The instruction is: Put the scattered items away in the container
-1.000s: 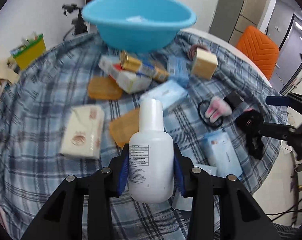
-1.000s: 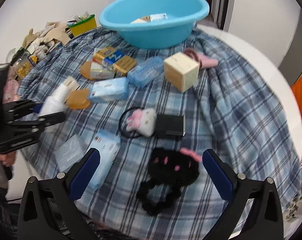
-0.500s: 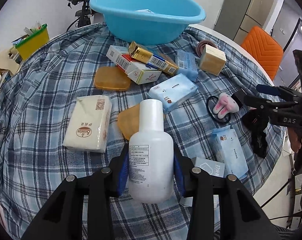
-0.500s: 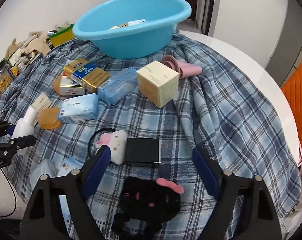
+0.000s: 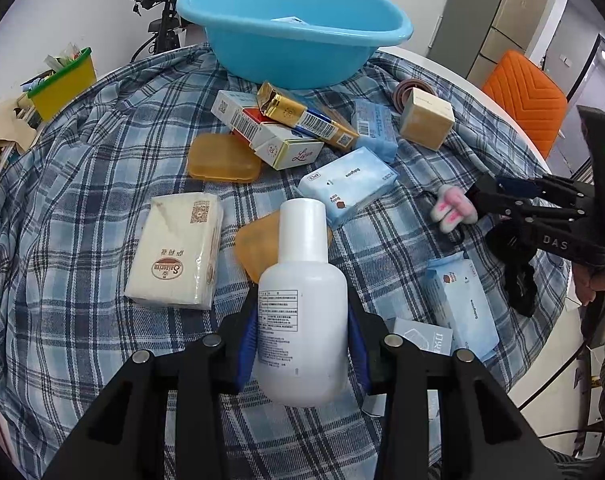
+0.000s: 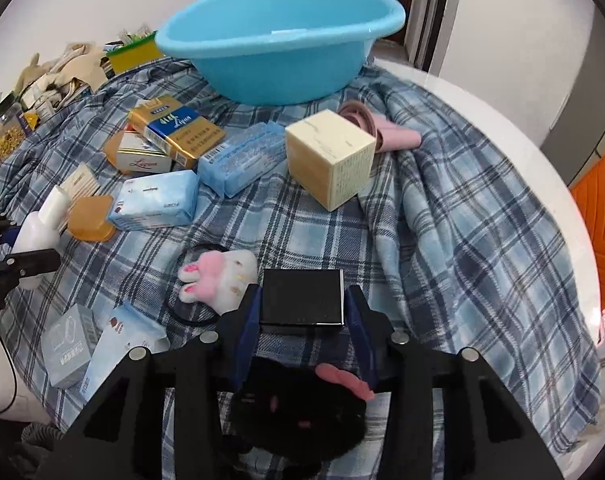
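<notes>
My left gripper is shut on a white plastic bottle, held above the plaid cloth near the front edge; it also shows in the right wrist view. My right gripper is closed around a small black box that lies on the cloth, its blue pads against both sides. The blue basin stands at the far side of the table, with a few items inside; it also shows in the right wrist view.
Scattered on the cloth: tissue pack, orange cases, cartons, blue packs, cream cube box, bunny hair tie, black plush, pink roll. An orange chair stands beyond the table.
My right gripper moved forward over the black plush and closed around the black box. My left gripper, with the bottle, drew back and rose a little.
</notes>
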`<state>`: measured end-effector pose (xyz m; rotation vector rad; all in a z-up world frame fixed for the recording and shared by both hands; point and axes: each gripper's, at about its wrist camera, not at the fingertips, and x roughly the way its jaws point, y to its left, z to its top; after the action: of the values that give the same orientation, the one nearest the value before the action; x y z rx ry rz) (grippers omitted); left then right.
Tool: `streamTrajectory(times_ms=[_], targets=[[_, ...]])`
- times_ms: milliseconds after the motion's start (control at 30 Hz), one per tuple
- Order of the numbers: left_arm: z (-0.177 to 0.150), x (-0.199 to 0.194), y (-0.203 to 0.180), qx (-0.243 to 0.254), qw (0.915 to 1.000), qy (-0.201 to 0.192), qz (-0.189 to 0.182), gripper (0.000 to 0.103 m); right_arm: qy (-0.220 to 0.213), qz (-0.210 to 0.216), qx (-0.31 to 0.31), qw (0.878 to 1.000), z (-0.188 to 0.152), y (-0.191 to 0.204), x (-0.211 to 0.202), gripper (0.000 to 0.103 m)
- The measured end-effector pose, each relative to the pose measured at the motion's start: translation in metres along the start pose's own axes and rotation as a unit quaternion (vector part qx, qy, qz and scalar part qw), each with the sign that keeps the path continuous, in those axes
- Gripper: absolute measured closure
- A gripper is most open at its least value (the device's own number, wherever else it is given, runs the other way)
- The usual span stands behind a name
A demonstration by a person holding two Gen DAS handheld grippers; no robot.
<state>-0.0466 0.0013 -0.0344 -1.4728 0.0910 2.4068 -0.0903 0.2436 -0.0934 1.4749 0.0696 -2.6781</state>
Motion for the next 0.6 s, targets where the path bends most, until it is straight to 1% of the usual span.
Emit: streamTrajectory(times_ms=[233, 433, 600], targets=[[0.000, -0.003, -0.005, 0.003, 1.0000, -0.006, -0.002, 0.062, -0.011, -0.005, -0.018, 1.000, -0.002, 0.007, -0.018, 0.062], [0.001, -0.010, -0.010, 0.009, 0.9997, -0.019, 0.008, 0.062, -0.015, -0.005, -0.010, 1.000, -0.004, 0.007, -0.023, 0.062], [0.002, -0.013, -0.007, -0.003, 0.9997, -0.023, 0.008, 0.062, -0.023, -0.006, 0.001, 1.000, -0.004, 0.005, -0.025, 0.062]])
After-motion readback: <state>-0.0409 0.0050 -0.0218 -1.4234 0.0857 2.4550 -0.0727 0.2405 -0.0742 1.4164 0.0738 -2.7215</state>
